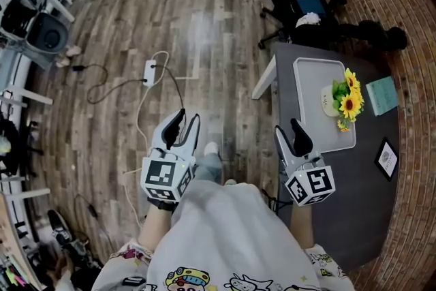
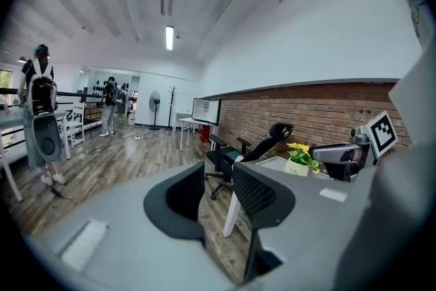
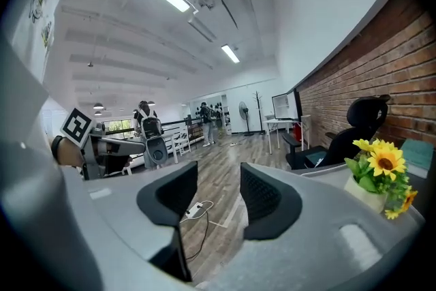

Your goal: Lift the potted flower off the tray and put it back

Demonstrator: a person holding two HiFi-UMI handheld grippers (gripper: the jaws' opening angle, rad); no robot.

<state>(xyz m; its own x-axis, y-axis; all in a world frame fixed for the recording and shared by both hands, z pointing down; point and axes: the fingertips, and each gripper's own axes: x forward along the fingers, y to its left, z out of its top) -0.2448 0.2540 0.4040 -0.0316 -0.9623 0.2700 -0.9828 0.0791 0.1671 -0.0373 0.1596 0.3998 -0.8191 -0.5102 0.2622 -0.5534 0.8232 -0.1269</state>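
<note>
- Closest in: pale shirt (image 1: 231,235) with cartoon prints, filling the bottom of the head view.
- Just beyond, at either forearm: two marker cubes, one on each gripper.
- Left gripper (image 1: 190,116): held out over the wood floor (image 1: 204,31), well to the left of the table. Jaws part-way apart in the left gripper view (image 2: 218,177), with nothing between the dark pads but floor and a distant table leg.
- Right gripper (image 1: 286,127): held at the near left edge of the dark grey table (image 1: 368,174), close to the tray's long side but clear of the pot. Jaws likewise moderately apart in the right gripper view (image 3: 218,177), gripping nothing, only floor and a white cable seen through the gap.
- Next out: grey tray (image 1: 317,71), lying flat on the table.
- Potted flower (image 1: 346,102): standing on the tray, white pot toward the tray's right side, yellow blooms leaning out over that edge. Seen upright at the right of the right gripper view (image 3: 378,177) and small beyond the jaws in the left gripper view (image 2: 298,160). Untouched by either gripper.
- Beside it on the table: green card (image 1: 381,95), and nearer the table's edge a small black-framed item (image 1: 387,159).
- Past the table's far end: black office chair (image 1: 300,7).
- Out on the floor: white power strip (image 1: 150,73) with trailing cables.
- Farthest: brick wall (image 3: 402,78), and people standing at the back of the room (image 2: 109,105).
</note>
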